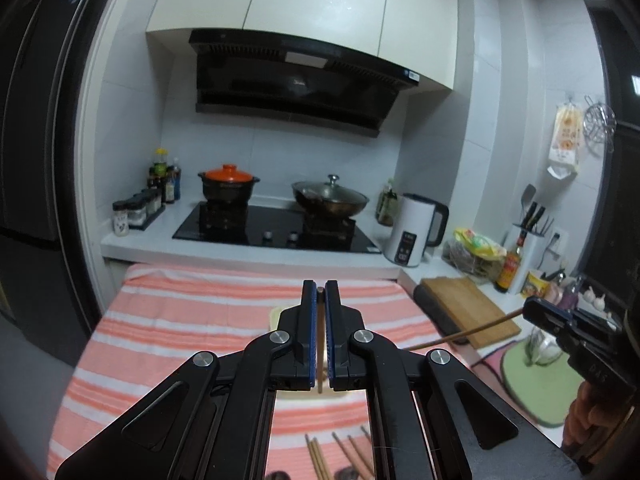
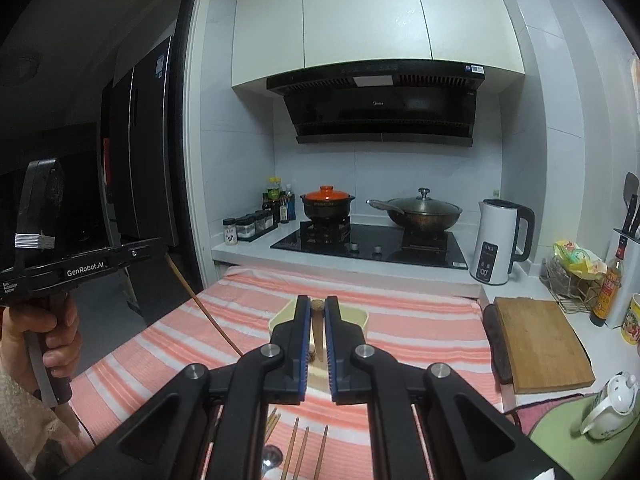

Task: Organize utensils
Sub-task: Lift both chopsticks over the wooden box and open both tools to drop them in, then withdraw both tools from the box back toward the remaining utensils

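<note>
My left gripper is shut on a wooden chopstick that runs along its fingers. My right gripper is shut on another wooden chopstick. Both hover over the striped cloth, above a cream utensil tray. From the left wrist view the right gripper shows at the right with its chopstick sticking out. From the right wrist view the left gripper shows at the left with its chopstick hanging down. Several chopsticks and a spoon lie on the cloth below.
A stove with an orange-lidded pot and a wok is behind the cloth. A white kettle, a wooden cutting board, a teapot and bottles stand at the right. A dark fridge is at the left.
</note>
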A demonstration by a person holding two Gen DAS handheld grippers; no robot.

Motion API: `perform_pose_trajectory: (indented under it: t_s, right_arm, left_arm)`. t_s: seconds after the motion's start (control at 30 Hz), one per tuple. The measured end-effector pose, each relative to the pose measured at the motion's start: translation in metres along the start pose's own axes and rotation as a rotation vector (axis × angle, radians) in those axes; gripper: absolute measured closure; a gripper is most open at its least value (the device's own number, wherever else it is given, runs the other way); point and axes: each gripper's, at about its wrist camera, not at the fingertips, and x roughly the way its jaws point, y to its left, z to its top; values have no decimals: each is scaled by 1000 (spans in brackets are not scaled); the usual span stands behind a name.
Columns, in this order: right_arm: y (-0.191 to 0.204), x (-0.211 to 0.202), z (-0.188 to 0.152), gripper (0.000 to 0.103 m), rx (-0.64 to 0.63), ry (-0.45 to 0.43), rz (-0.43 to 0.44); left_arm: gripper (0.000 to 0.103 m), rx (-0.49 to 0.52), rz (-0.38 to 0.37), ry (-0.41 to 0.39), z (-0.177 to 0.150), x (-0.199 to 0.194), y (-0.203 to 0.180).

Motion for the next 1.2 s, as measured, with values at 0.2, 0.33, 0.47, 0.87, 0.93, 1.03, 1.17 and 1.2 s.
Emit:
perform_pose_trajectory:
  t_s: [0.2, 0.33, 0.47, 0.87, 0.93, 1.03, 1.17, 1.2]
  right_arm:
    - [-4, 64, 9, 96, 18, 40, -15]
    - [-13, 120, 5, 96, 72, 199, 8]
    - [-21, 161, -6, 96, 98, 324, 13]
    - [-19, 195, -22, 88, 117, 380, 12]
    - [-18, 184, -20, 62, 113, 342, 17]
    - [-18, 154, -21, 43, 95, 264, -13]
    - [-24, 109, -40, 25, 81, 211, -55]
    - [-26, 97, -49, 25, 78, 205, -67]
  left_arm:
    - [102, -48, 45, -7, 5, 62, 7]
    - [102, -58, 49, 118, -3, 112, 12]
    - [102, -44, 44, 253, -18, 148, 14]
    - [50, -30, 35, 328, -40, 158, 22]
    - [14, -67, 41, 269, -42, 141, 27]
    - [8, -98, 19, 250, -52, 114, 34]
    - [7, -95, 27, 256, -83, 78, 39]
    - [7, -98, 30, 260, -92, 70, 40]
